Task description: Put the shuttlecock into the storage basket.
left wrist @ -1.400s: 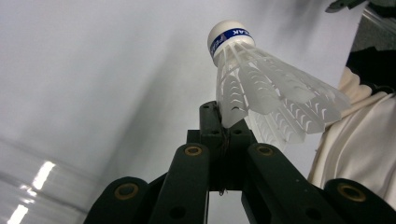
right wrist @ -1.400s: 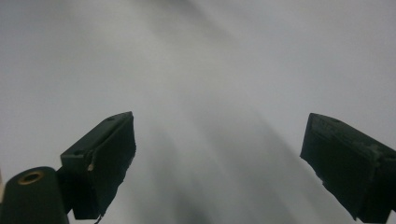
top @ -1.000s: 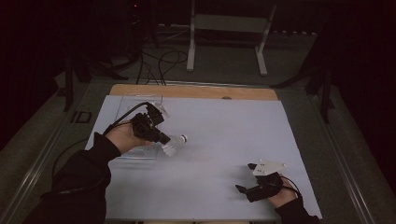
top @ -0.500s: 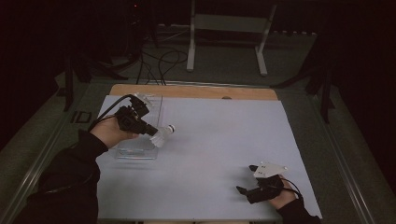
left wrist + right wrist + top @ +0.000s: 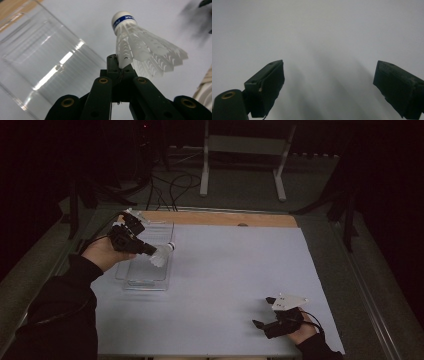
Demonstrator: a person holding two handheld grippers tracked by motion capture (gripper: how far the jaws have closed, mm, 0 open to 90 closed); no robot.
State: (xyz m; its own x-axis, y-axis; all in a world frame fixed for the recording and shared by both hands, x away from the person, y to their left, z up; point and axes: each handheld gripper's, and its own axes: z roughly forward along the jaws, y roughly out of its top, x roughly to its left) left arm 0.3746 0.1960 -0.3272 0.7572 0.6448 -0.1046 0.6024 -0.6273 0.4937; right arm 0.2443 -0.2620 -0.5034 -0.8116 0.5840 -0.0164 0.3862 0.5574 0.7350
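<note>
A white shuttlecock [image 5: 163, 254] with a blue band round its cork hangs above the clear plastic box [image 5: 145, 281] at the left of the table. My left gripper [image 5: 148, 251] is shut on the edge of its feather skirt. In the left gripper view the shuttlecock [image 5: 140, 47] points its cork away from the closed jaws, with the clear box [image 5: 45, 62] lying to the left below. My right gripper [image 5: 259, 324] rests low on the white sheet near the front right, its jaws wide apart. In the right gripper view nothing lies between the fingers [image 5: 268, 85].
A white sheet [image 5: 235, 270] covers most of the table, with a wooden strip [image 5: 225, 219] along its far edge. Beyond the table stand a white metal frame [image 5: 245, 155] and loose cables [image 5: 170, 185] on the dark floor.
My left hand has carried the shuttlecock leftward and away from me, from the middle of the sheet to above the clear box. The right hand has stayed put.
</note>
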